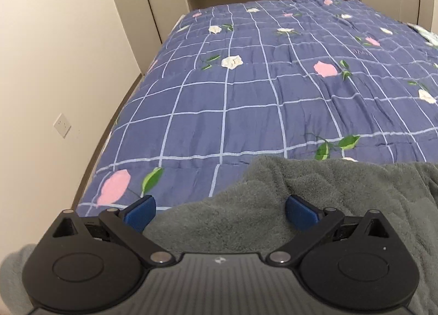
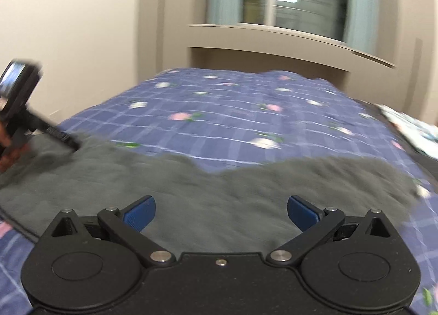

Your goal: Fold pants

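Here grey pants (image 1: 273,205) sprawl over the checked quilt (image 1: 246,90).

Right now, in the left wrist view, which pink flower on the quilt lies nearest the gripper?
The pink flower just beyond the left gripper; the others lie farther up the quilt.

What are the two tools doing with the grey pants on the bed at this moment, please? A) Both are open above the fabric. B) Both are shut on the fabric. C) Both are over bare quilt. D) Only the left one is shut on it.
A: the left tool and the right tool each show blue pads spread wide apart, with the grey pants lying on the quilt between and below them, ungripped.
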`<state>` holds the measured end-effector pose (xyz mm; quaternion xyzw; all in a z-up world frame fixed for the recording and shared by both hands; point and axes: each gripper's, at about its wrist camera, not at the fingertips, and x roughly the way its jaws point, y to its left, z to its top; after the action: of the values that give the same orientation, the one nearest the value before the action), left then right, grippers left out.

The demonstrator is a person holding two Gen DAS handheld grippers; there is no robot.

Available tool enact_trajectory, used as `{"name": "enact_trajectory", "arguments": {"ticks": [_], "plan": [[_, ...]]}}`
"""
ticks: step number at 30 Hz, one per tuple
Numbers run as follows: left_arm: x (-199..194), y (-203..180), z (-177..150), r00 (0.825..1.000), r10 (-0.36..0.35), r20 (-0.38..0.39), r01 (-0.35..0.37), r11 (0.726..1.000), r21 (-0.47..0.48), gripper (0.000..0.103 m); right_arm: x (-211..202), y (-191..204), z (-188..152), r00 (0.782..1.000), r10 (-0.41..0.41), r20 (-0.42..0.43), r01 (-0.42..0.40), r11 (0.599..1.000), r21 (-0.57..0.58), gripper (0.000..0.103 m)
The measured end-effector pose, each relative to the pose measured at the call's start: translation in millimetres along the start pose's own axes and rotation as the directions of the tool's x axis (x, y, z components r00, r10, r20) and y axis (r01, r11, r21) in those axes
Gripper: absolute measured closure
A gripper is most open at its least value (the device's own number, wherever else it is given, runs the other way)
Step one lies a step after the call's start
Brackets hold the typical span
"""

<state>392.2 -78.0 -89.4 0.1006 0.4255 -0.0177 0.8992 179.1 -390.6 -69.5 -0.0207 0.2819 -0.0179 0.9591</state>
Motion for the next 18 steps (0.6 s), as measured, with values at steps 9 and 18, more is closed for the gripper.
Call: {"name": "enact_trajectory", "arguments": {"ticks": [9, 18], "plan": [[-34, -9, -4, 0.999, -0.017, 0.042, 0.017, 1.0, -0.007, 0.001, 3, -108, -22, 0.996, -0.046, -0.078, 0.065, 0.961, 0.267, 0.001], [-80, -48, -20, 0.973, -0.221, 0.066, 0.22, 0.975, 0.012, 0.0, 54, -190, -32, 0.989, 0.145, -0.035, -0.096, 0.798, 0.595, 0.0]]}}
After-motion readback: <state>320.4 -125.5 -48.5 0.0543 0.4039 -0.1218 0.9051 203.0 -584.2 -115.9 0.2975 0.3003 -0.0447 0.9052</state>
